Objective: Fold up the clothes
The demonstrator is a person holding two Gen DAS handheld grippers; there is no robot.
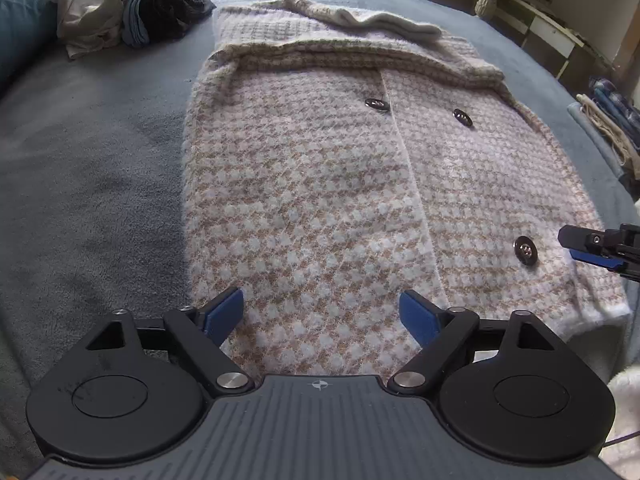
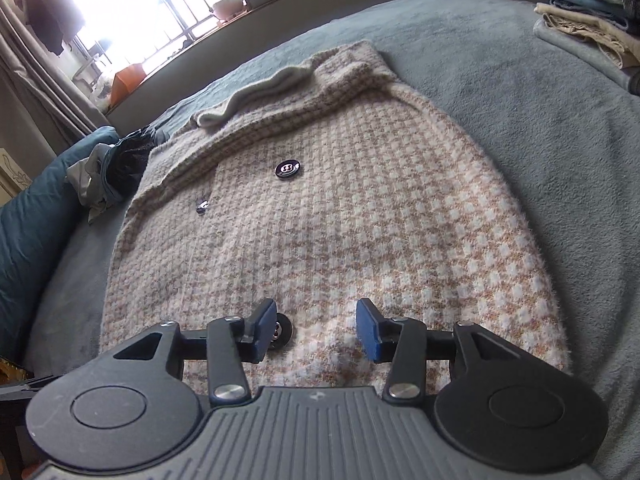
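Note:
A pink-and-beige houndstooth knit cardigan (image 1: 320, 184) with dark buttons (image 1: 525, 251) lies flat on the grey-blue blanket (image 1: 88, 168). Its top part is folded down, and a cream ribbed cuff (image 1: 384, 24) lies across that fold. My left gripper (image 1: 322, 302) hovers over the near hem with its jaws wide open; only flat cloth lies below them. My right gripper (image 2: 316, 314) is open over the cardigan (image 2: 360, 208) near its lower edge, and a dark button (image 2: 283, 332) sits beside its left finger. In the left wrist view the right gripper (image 1: 578, 246) shows at the cardigan's right edge.
Crumpled clothes (image 1: 132, 12) lie beside a teal pillow (image 1: 24, 12) at the far left. A stack of folded clothes (image 2: 588, 4) rests at the bed's far right corner. A bright barred window (image 2: 168, 4) lies beyond the bed.

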